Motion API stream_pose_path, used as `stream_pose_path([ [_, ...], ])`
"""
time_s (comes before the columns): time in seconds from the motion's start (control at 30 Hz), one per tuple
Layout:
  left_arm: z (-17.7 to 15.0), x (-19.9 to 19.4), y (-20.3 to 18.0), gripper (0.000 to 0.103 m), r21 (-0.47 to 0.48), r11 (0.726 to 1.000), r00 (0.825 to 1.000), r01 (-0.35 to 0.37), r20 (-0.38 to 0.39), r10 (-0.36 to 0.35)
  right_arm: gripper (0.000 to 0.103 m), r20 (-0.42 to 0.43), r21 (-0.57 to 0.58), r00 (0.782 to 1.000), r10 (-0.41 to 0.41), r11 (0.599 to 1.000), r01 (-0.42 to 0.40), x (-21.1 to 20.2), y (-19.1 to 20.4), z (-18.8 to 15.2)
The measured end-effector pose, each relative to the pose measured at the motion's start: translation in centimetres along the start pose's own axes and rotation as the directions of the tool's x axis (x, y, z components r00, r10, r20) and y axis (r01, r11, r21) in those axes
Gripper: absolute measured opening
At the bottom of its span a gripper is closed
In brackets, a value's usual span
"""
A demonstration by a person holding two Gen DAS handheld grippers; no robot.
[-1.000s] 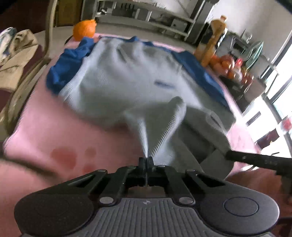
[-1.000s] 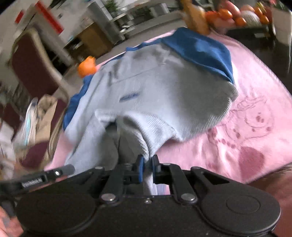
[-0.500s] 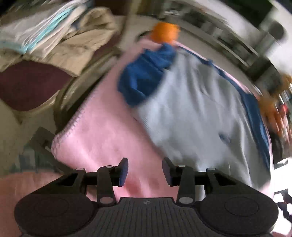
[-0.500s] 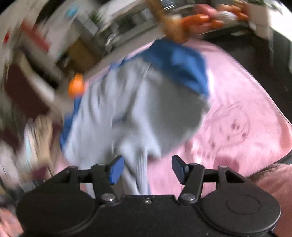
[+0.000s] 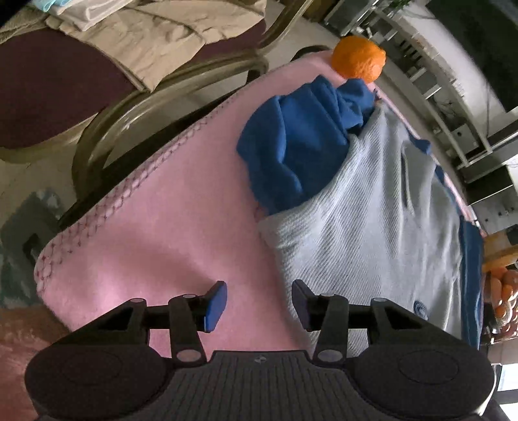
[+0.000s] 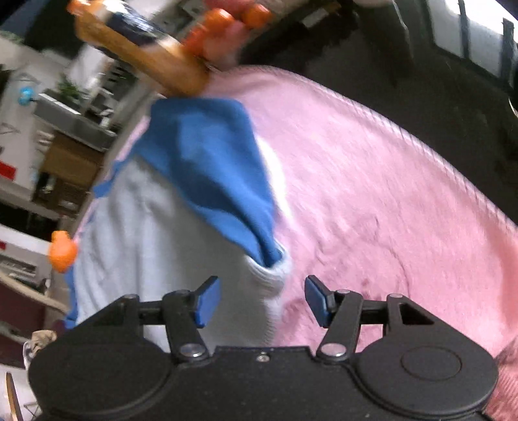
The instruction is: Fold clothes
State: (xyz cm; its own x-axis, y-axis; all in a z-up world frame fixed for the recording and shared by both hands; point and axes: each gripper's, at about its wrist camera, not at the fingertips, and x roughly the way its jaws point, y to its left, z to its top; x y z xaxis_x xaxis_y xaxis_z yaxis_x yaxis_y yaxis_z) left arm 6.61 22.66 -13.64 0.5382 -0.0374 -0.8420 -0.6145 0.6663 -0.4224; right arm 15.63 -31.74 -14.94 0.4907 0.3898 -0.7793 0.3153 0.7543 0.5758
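Note:
A light grey knit sweater with blue sleeves lies on a pink blanket. Its bunched blue sleeve sits at the left side in the left wrist view. My left gripper is open and holds nothing, hovering over the blanket just left of the sweater's edge. In the right wrist view the grey body and the other blue sleeve lie ahead. My right gripper is open, with the sleeve's white cuff just beyond its fingers.
An orange rests at the blanket's far edge beside the blue sleeve. A chair with beige clothes piled on it stands left of the table. A bottle and several fruits sit beyond the right sleeve. The blanket's edge curves at right.
Both grippers were shut on the sweater's hem a second ago, let it go and opened. They have since swung outward, the left toward the left sleeve, the right toward the right sleeve.

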Motion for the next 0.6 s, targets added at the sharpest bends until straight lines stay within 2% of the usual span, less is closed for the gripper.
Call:
stream_pose_path([
  [0.17,0.7,0.9,0.1,0.050,-0.025,0.999,0.999,0.048,0.014,-0.048,0.057,0.003,0.024,1.000,-0.002,1.000,0.002,0.9,0.3,-0.3],
  [0.27,1.4,1.7,-0.4,0.049,-0.041,0.993,0.994,0.114,0.007,-0.113,0.054,0.029,0.059,1.000,0.011,0.998,-0.013,1.2,0.3,-0.4],
  [0.33,1.7,2.4,-0.9,0.040,-0.058,0.989,0.990,0.139,-0.003,-0.140,0.046,0.046,0.073,0.999,0.002,0.997,-0.006,1.3,0.4,-0.3],
  [0.4,1.7,2.8,-1.3,0.022,-0.057,0.993,0.995,0.100,0.024,-0.099,0.036,0.060,0.087,0.998,-0.009,0.996,0.004,1.5,0.3,-0.2],
  [0.43,1.7,2.8,-1.6,0.018,-0.050,0.996,0.997,0.076,0.030,-0.075,0.035,0.066,0.093,0.998,-0.015,0.996,0.009,1.6,0.3,-0.2],
  [0.47,1.6,2.8,-1.9,0.008,-0.044,0.998,0.998,0.055,0.039,-0.053,0.035,0.071,0.089,0.997,-0.014,0.996,0.008,1.6,0.2,-0.1],
  [0.53,1.3,2.1,-2.6,0.004,-0.013,1.000,0.997,0.025,0.074,-0.024,0.032,0.090,0.072,0.996,-0.028,0.997,0.021,1.7,0.4,0.0],
  [0.57,0.9,1.2,-3.2,0.004,0.017,1.000,0.994,0.012,0.112,-0.014,0.024,0.104,0.059,0.994,-0.041,0.998,0.035,1.7,0.6,0.1],
  [0.6,0.6,0.3,-3.8,0.004,0.047,0.999,0.989,-0.003,0.150,-0.004,0.020,0.135,0.045,0.991,-0.021,0.999,0.015,1.0,0.9,0.1],
])
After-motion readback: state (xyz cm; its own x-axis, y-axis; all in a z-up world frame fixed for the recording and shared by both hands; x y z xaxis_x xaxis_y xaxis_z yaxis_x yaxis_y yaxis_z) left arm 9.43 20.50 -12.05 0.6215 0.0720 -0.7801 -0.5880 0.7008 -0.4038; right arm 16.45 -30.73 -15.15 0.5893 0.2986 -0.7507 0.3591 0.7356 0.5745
